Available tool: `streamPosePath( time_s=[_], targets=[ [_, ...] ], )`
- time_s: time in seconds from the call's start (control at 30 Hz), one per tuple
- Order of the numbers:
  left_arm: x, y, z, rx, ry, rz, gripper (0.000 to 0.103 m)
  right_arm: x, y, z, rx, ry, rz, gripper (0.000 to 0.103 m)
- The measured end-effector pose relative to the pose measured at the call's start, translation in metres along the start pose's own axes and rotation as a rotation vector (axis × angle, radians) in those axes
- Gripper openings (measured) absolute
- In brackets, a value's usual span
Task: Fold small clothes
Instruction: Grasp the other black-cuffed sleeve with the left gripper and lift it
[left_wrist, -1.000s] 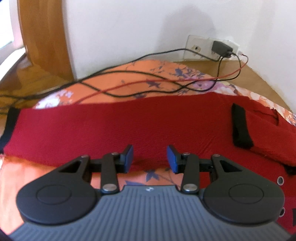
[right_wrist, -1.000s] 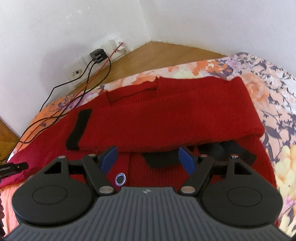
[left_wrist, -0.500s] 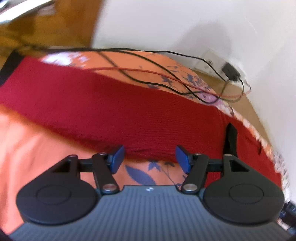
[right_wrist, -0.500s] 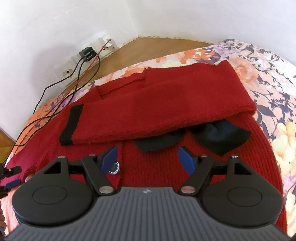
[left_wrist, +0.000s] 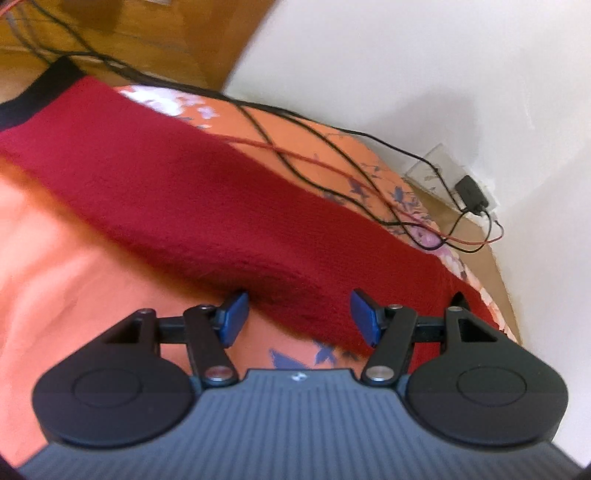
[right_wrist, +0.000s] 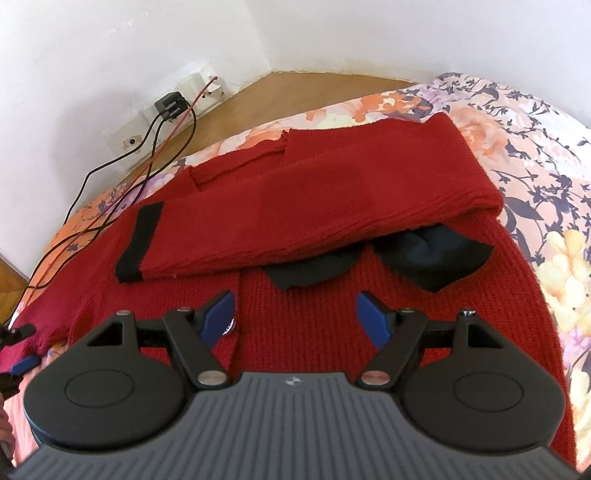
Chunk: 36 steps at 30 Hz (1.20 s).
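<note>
Here the red sweater (right_wrist: 332, 206) lies flat on the bed (right_wrist: 535, 122); both hand-held grippers, left (left_wrist: 298, 315) and right (right_wrist: 295, 314), are spread and empty. The cables (left_wrist: 295, 155) beside the sweater's far sleeve could snag during folding.

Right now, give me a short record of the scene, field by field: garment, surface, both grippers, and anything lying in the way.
garment: red sweater, one black-cuffed sleeve folded across the body
surface: floral bedsheet
left gripper: open, at the other sleeve's edge
right gripper: open, above the body
in the way: cables on the sheet beside the sweater
</note>
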<state>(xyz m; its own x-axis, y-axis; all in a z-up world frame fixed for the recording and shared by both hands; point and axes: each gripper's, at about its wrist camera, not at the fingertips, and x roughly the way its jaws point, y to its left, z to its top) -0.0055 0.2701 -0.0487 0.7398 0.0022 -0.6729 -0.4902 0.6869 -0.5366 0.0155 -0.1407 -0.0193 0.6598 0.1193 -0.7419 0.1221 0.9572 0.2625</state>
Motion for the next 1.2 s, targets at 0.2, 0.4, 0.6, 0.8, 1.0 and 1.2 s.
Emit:
streamPosePath(
  time_s=[0.2, 0.4, 0.6, 0.8, 1.0, 1.2],
  targets=[
    [-0.007, 0.012, -0.001, 0.037, -0.068, 0.08, 0.063, -0.001, -0.007, -0.002, 0.019, 0.003, -0.018, 0.079],
    [0.008, 0.016, 0.013, 0.028, -0.122, 0.054, 0.062, 0.003, -0.003, -0.005, 0.005, 0.02, -0.012, 0.079],
    [0.019, 0.013, 0.017, 0.068, -0.146, 0.072, 0.033, 0.002, -0.002, -0.008, -0.007, 0.024, -0.016, 0.079],
    [0.014, 0.014, 0.017, 0.08, -0.148, 0.029, 0.017, -0.006, -0.01, -0.006, -0.007, 0.024, -0.034, 0.079],
    [-0.012, -0.017, 0.014, 0.166, -0.266, -0.011, 0.016, -0.012, -0.024, 0.007, -0.007, 0.006, -0.034, 0.079],
    [-0.031, -0.06, 0.009, 0.248, -0.34, -0.067, 0.016, -0.013, -0.034, 0.017, -0.015, 0.006, -0.02, 0.079]
  ],
)
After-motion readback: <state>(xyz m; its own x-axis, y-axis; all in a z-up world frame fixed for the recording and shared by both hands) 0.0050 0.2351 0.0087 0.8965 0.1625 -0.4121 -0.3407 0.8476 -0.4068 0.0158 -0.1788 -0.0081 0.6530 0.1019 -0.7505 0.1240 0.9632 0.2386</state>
